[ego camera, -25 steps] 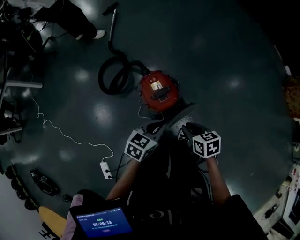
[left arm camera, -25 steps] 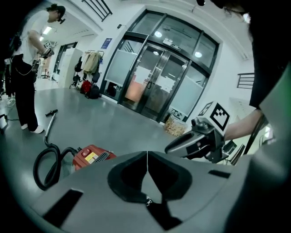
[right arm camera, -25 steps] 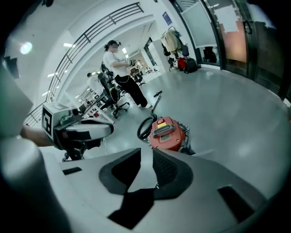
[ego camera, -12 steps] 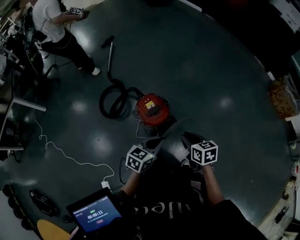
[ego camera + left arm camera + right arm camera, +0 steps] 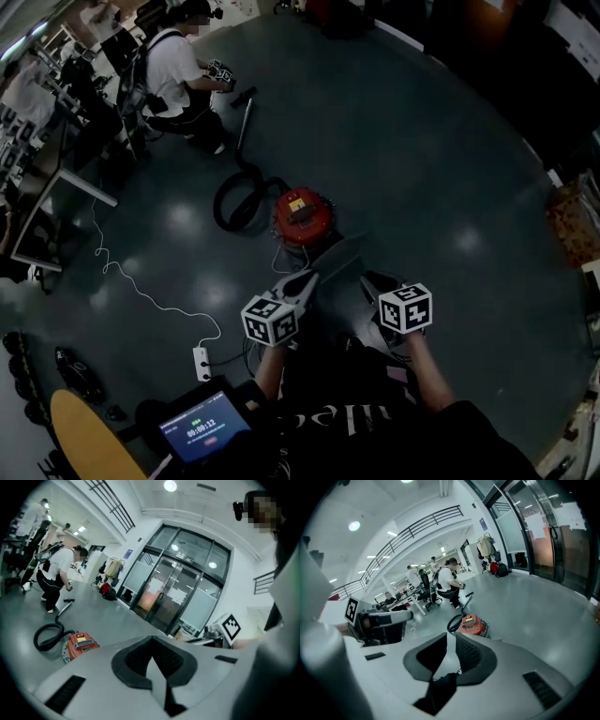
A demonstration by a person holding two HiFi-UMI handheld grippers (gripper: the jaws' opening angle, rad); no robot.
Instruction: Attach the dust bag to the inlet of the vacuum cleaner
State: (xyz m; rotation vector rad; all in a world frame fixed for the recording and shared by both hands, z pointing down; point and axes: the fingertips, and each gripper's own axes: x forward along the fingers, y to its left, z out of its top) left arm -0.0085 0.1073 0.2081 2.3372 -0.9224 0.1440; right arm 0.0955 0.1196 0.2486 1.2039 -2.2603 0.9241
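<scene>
The red vacuum cleaner (image 5: 302, 216) stands on the dark floor with its black hose (image 5: 234, 202) coiled at its left. It also shows in the left gripper view (image 5: 79, 644) and the right gripper view (image 5: 471, 624). Both grippers hang in the air on the near side of it. My left gripper (image 5: 307, 279) (image 5: 152, 645) is shut with nothing in it. My right gripper (image 5: 371, 281) (image 5: 451, 641) has just been closing and keeps a narrow gap with nothing between the pads. A grey flat shape (image 5: 342, 255) shows between the two tips; I cannot tell what it is. I see no dust bag for certain.
A person (image 5: 178, 70) crouches by the hose's wand at the far left. A white cable (image 5: 141, 291) runs to a power strip (image 5: 202, 361) on the floor at my left. Desks stand along the left edge. A tablet (image 5: 202, 436) sits near my body.
Both grippers have risen, and the vacuum cleaner now looks smaller and farther off. The view has tilted up, bringing the crouching person and desks into sight.
</scene>
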